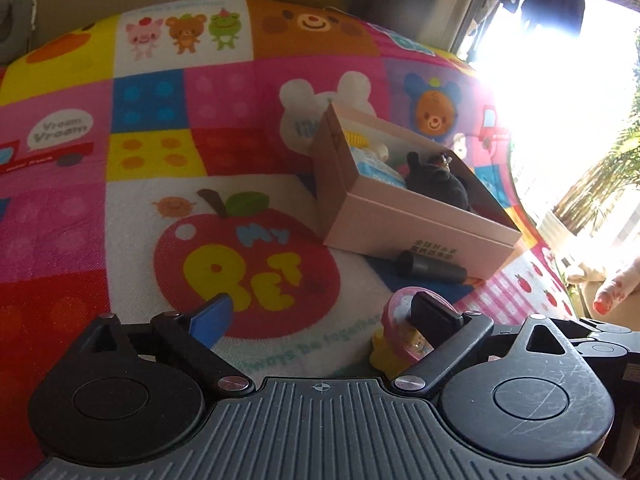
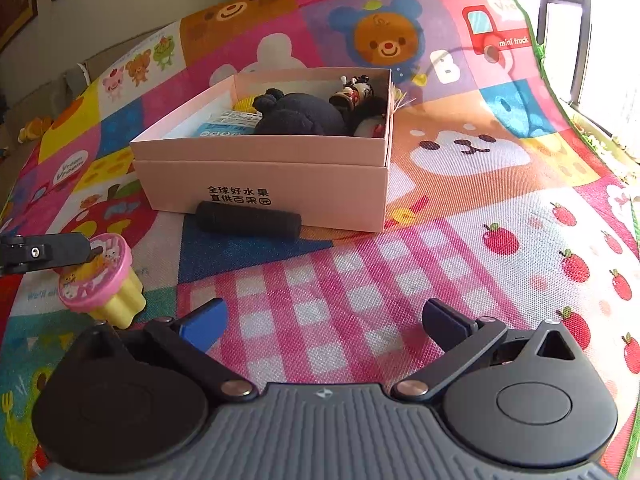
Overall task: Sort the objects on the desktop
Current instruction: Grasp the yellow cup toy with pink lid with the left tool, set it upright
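Nearest in the left wrist view, the left gripper (image 1: 320, 316) has its fingers spread wide and released; a small toy with a pink round top and yellow fluted base (image 1: 402, 336) lies tilted on the play mat (image 1: 120, 240), just inside the right-hand finger (image 1: 434, 314), which overlaps its pink rim, though whether they touch cannot be told. The blue-padded finger on the other side stands well clear of it. From the right wrist view the same toy (image 2: 102, 282) shows at the left edge, leaning on its side on the mat with one dark finger of the left gripper (image 2: 48, 254) against its pink disc. The right gripper (image 2: 324, 320) hovers over the pink checked patch of the mat, its fingers open with nothing between them. Farther on, a black cylinder (image 2: 248, 220) lies on its side on the mat, right up against the front wall of a pink cardboard box (image 2: 260, 176) printed with dark characters. Inside the box sit a dark plush toy (image 2: 296, 114), a small figurine (image 2: 352, 92) beside it near the right wall, a blue-and-white packet (image 2: 224, 128) towards the left, and something yellow (image 2: 244, 104) behind that. At the right edge of the left wrist view, a person's fingers (image 1: 612, 292) show dimly against bright window light.
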A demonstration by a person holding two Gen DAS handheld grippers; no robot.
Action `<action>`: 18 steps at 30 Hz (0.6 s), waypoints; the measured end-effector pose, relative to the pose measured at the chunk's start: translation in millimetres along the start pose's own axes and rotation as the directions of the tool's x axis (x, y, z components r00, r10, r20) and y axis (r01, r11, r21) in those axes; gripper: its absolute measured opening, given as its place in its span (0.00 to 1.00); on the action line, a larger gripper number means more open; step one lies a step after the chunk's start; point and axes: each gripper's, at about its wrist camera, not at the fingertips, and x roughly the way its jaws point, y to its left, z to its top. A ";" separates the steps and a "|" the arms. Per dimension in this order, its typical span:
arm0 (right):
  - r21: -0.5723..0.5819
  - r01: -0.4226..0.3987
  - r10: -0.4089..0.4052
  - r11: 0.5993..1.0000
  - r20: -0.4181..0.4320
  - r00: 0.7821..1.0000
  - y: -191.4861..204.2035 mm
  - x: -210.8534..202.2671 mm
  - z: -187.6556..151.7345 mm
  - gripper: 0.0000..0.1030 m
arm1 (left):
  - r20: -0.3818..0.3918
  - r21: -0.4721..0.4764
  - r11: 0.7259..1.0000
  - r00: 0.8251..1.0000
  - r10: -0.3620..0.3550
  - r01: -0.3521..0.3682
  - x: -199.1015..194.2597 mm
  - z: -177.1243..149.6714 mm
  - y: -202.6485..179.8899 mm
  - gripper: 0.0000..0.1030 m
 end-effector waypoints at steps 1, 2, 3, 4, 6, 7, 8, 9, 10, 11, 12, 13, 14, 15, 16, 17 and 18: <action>0.002 0.005 -0.005 1.000 0.003 1.000 -0.2 -0.5 0.5 1.00 | 0.006 -0.002 1.000 1.000 0.003 -0.003 -0.9 -1.6 0.7 0.99; 0.005 0.016 -0.016 1.000 0.015 1.000 -0.7 -1.7 1.6 1.00 | 0.015 -0.003 1.000 1.000 0.009 -0.009 -2.3 -4.1 0.7 1.00; 0.005 0.022 -0.023 1.000 0.035 0.999 -1.9 -3.0 3.5 1.00 | 0.025 -0.001 1.000 1.000 0.012 -0.012 -4.0 -6.3 0.5 1.00; -0.001 0.041 -0.040 0.999 0.066 0.997 -3.1 -4.1 7.1 1.00 | 0.028 0.004 1.000 1.000 0.007 -0.007 -5.5 -7.8 0.1 1.00; -0.023 0.142 -0.138 0.990 0.113 0.984 -4.5 -0.9 18.3 1.00 | 0.024 0.018 1.000 1.000 -0.016 0.016 -7.8 -10.0 -1.2 1.00; -0.025 0.195 -0.191 0.980 0.129 0.973 -6.8 2.6 26.1 1.00 | 0.028 0.027 0.999 0.999 -0.032 0.031 -10.5 -11.9 -2.1 1.00; -0.019 0.222 -0.217 0.975 0.141 0.966 -10.3 5.6 33.3 1.00 | 0.036 0.038 0.998 0.998 -0.043 0.042 -12.7 -13.7 -3.2 1.00; -0.012 0.239 -0.235 0.971 0.148 0.961 -13.6 8.3 39.9 1.00 | 0.044 0.054 0.997 0.998 -0.053 0.050 -14.9 -15.3 -4.9 1.00; -0.006 0.270 -0.265 0.963 0.154 0.952 -17.0 12.0 47.4 1.00 | 0.050 0.077 0.996 0.997 -0.059 0.056 -17.1 -16.9 -7.5 1.00; -0.009 0.283 -0.278 0.959 0.147 0.949 -19.8 15.7 53.6 1.00 | 0.055 0.102 0.993 0.996 -0.064 0.058 -18.7 -18.2 -10.4 1.00; -0.003 0.300 -0.296 0.954 0.149 0.943 -21.6 18.5 58.2 1.00 | 0.056 0.129 0.990 0.996 -0.064 0.057 -20.2 -19.8 -13.9 1.00; 0.002 0.322 -0.319 0.947 0.154 0.935 -23.1 21.4 61.7 1.00 | 0.054 0.157 0.986 0.997 -0.061 0.051 -20.9 -21.6 -17.9 1.00; 0.005 0.354 -0.351 0.935 0.160 0.923 -25.5 24.8 65.0 1.00 | 0.051 0.182 0.982 0.997 -0.055 0.045 -21.4 -23.4 -22.2 1.00; 0.012 0.371 -0.368 0.929 0.160 0.916 -27.8 26.0 66.7 1.00 | 0.049 0.210 0.977 0.997 -0.053 0.042 -21.4 -26.0 -26.6 1.00; 0.029 0.368 -0.368 0.929 0.153 0.917 -31.6 24.9 67.7 1.00 | 0.045 0.234 0.971 0.998 -0.054 0.042 -21.2 -28.6 -30.4 1.00; 0.051 0.352 -0.356 0.934 0.151 0.922 -34.5 21.3 67.1 1.00 | 0.040 0.257 0.966 0.998 -0.052 0.040 -20.0 -30.8 -34.2 1.00; 0.065 0.332 -0.338 0.941 0.148 0.929 -35.8 17.9 65.1 1.00 | 0.037 0.283 0.959 0.998 -0.044 0.032 -18.0 -33.5 -38.3 1.00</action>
